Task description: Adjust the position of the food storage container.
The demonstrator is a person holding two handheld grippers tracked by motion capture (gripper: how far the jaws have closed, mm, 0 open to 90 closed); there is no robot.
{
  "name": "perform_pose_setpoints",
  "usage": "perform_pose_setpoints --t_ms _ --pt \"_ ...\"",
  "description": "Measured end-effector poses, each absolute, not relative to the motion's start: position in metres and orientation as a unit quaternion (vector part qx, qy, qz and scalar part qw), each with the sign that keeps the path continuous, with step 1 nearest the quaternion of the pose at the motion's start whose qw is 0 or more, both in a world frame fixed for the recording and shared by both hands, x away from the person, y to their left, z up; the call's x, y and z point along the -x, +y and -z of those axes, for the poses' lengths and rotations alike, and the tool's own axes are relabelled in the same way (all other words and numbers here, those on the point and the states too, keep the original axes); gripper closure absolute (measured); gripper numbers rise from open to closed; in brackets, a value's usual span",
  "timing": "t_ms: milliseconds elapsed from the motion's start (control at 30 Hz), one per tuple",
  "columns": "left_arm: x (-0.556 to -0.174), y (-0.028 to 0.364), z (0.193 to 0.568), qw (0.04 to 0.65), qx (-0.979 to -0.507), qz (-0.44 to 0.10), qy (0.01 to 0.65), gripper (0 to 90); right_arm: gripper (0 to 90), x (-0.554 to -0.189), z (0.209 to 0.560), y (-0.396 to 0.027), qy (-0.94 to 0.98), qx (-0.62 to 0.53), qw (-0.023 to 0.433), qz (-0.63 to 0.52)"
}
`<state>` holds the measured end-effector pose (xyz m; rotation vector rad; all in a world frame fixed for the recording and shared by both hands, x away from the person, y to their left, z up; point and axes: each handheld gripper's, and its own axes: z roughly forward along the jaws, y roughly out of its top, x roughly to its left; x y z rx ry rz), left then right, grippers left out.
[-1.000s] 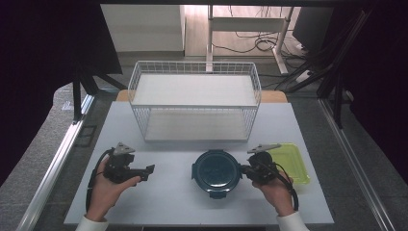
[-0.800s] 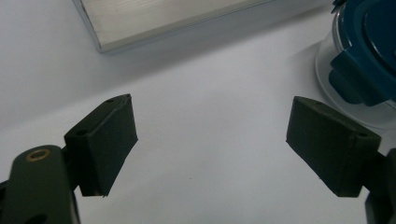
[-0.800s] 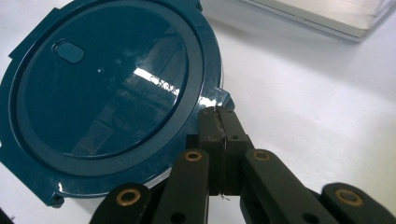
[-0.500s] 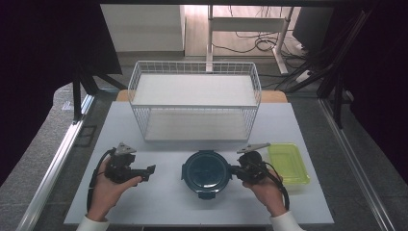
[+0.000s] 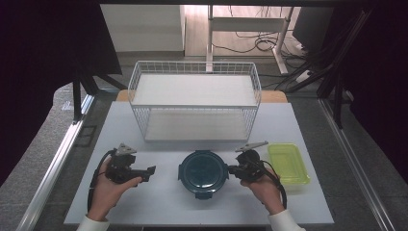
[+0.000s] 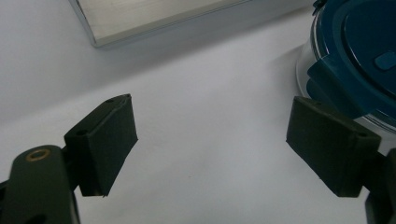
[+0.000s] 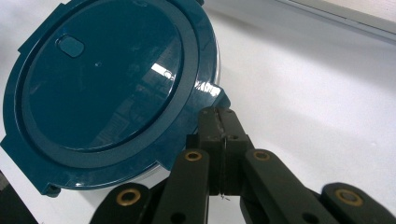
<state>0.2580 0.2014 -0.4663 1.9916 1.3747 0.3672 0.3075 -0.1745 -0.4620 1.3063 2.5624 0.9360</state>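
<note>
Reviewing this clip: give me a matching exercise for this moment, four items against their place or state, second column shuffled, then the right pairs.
Items:
1. round blue-lidded container
2. yellow-green tray
3. left gripper
4. wire rack

Place or state:
A. at the far side of the table, behind everything else
B. jaws apart, holding nothing
C. at the table's near middle, between the two grippers
D. at the table's right, beside the right gripper

Pairs: 1-C, 2-D, 3-B, 4-A
</note>
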Motion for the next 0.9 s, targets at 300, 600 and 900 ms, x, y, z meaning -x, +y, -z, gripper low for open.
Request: perform_pose_setpoints --t_ms 300,600,900 --pt "-0.258 0.2 0.467 0.338 -0.767 -0.14 0.527 15.5 89.5 -0.307 0.463 -0.167 0.844 -0.424 0.048 -0.325" --pt "-0.258 0.199 0.469 0.338 -0.767 -0.144 0.527 15.6 89.4 -0.307 0.464 -0.166 0.847 -0.413 0.039 -0.333" --pt "-0.249 0.203 0.453 0.367 -0.754 -0.164 0.519 16.0 89.0 -0.299 0.437 -0.189 0.818 -0.417 0.094 -0.385"
